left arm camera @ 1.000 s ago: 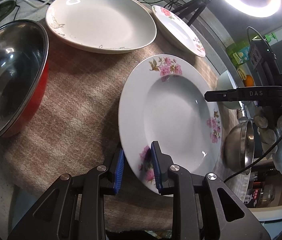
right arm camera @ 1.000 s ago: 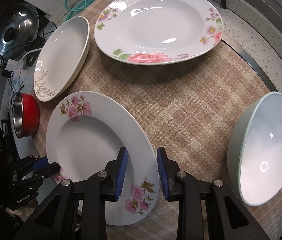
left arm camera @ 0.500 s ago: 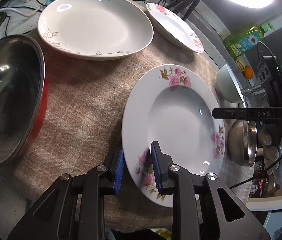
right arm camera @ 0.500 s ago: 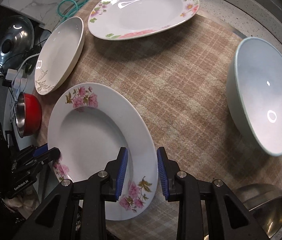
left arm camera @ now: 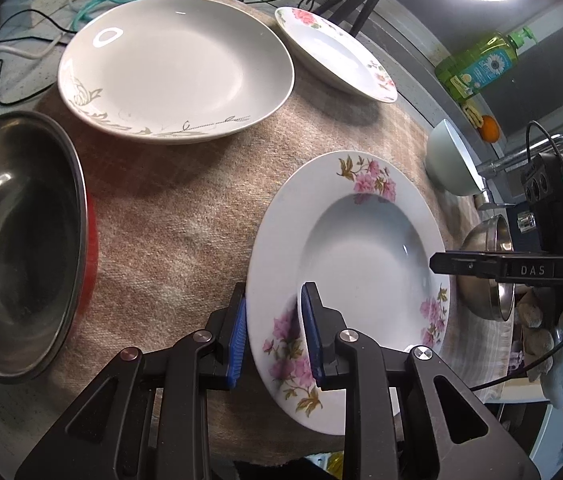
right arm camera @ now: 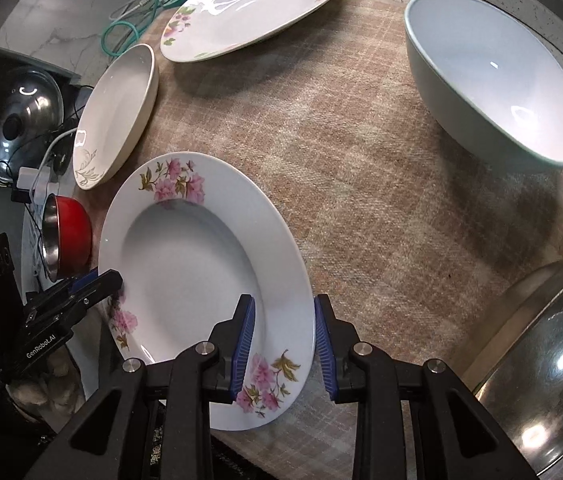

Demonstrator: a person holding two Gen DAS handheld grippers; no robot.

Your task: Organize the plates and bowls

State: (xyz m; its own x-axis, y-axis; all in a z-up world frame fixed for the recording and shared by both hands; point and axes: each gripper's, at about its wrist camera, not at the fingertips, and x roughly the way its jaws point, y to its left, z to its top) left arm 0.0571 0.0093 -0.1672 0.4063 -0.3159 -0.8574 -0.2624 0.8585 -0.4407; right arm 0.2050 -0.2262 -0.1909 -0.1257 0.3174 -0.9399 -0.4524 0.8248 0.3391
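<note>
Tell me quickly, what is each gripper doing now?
Left gripper: closed on the pink-flower plate rim.
Right gripper: closed on the opposite rim.

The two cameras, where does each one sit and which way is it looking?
Left wrist: on the left gripper, looking down across the pink-flowered plate; a gloved hand shows.
Right wrist: on the right gripper, looking down across the same plate's opposite rim; no hand is clear.
Shared: the plate, cream plate, red bowl, pale bowl, each other's gripper.
</note>
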